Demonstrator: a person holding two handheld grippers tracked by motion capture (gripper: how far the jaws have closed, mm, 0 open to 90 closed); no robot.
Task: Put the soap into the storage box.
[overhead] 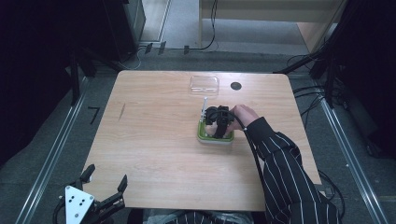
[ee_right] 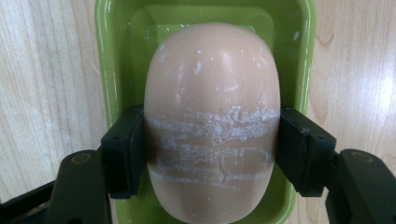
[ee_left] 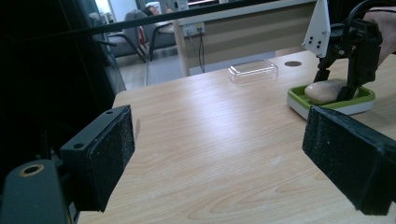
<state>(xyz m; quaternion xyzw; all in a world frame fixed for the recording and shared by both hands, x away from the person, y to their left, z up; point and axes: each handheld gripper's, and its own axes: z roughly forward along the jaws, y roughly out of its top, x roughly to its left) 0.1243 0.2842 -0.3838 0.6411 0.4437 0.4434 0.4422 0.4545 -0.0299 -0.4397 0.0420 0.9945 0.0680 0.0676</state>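
Soap bar (ee_right: 212, 121) lies in the green soap dish (ee_right: 299, 56) on the desk (overhead: 154, 140), right claw (ee_right: 212, 154) clamped across its middle. It looks firm but slippery, so the flatter sides suit best. Left claw (ee_left: 224, 158) stands wide, empty, at the desk's near edge.

No lettering, label, brand mark or number can be read in any view; the soap (ee_right: 212, 121) shows only pale scuff lines across its face, and the green dish (ee_right: 109, 56) under it is plain. The wooden table (overhead: 154, 140) carries bare grain and no print; the clear lid (overhead: 204, 84) at its far side is unmarked as well.
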